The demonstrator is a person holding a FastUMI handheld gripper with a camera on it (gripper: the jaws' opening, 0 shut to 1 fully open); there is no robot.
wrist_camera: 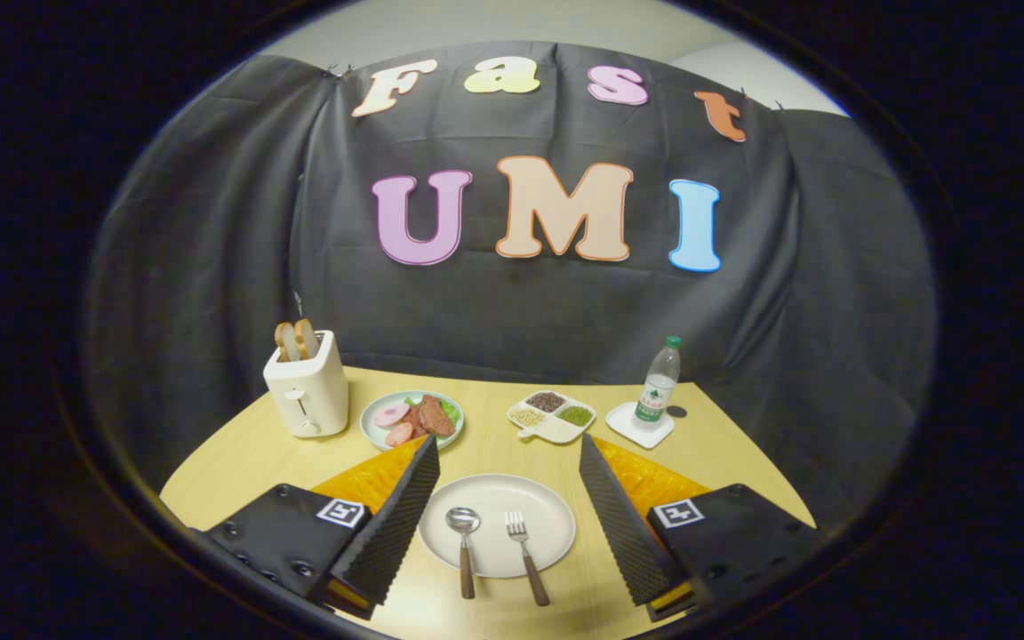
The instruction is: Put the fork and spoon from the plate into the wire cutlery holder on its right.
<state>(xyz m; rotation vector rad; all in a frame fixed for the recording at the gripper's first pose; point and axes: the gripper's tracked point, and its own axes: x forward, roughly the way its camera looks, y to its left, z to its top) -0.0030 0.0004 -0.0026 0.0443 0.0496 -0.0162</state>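
the wooden table spreads out ahead, backed by the booth's dark cloth wall. over its near part the gripper hangs high and tips down toward the tabletop, its two fingers spread wide apart and grasping nothing, one on each side of the plate.

the white plate lies on the table between the fingers, just ahead of them, touching neither. on it rest the spoon to the left and the fork to the right, side by side and apart, heads pointing away from the gripper and brown handles reaching back over the plate's near rim onto the table.

beyond the fingers, well apart from the plate, a white toaster stands at the far left with two slices of bread upright in its slots. just right of it sits a pale green plate of food with slices of meat and some greens. further right is a white divided dish with grains in its compartments, then a plastic water bottle upright on a small white square coaster.
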